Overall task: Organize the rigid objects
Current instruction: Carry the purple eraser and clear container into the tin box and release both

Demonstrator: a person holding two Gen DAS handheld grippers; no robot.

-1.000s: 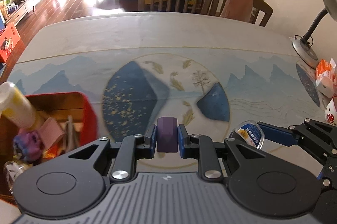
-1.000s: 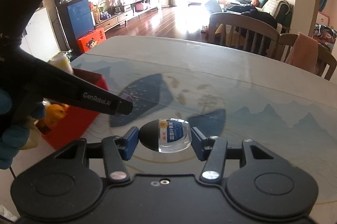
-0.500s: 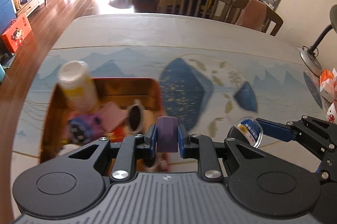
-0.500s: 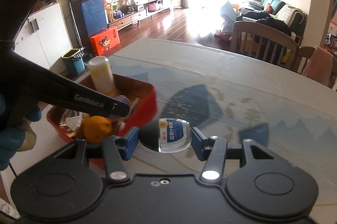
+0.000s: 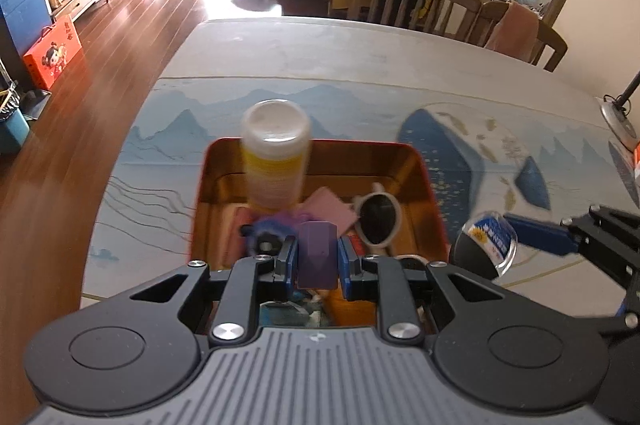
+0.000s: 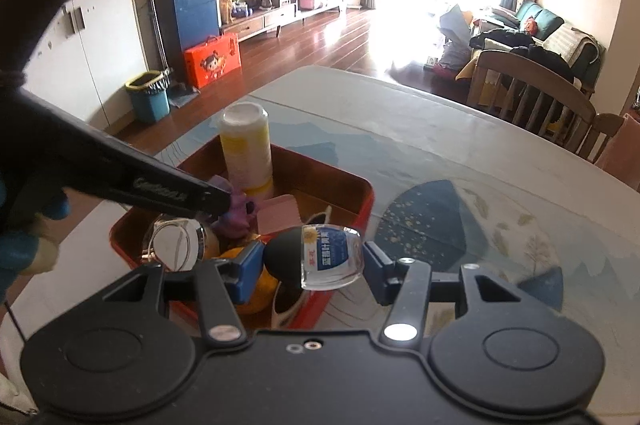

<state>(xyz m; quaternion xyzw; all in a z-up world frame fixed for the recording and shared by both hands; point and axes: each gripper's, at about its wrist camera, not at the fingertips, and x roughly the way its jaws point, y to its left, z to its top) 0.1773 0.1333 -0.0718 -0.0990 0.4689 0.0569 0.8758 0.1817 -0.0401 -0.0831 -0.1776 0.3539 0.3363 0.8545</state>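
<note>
Landscape-print table [image 5: 304, 65]; left gripper [image 5: 318, 257] fingers gripping purple block [image 5: 317, 253]; right gripper [image 6: 308, 267] fingers clamping clear bottle [image 6: 332, 255], label legible only there.

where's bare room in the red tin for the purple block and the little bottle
Bare tin floor shows along its left wall, left of the yellow bottle, and at the far right corner beyond the sunglasses. The middle and near end are crowded. Outside, the tablecloth is open.

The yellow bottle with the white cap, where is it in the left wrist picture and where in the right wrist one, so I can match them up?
Left wrist: yellow bottle stands upright at the far left end of the red tin, just above picture centre.
Right wrist: the bottle stands upright at the tin's far corner, left of picture centre.
Shared landmark: the white-framed sunglasses lying in the tin.
</note>
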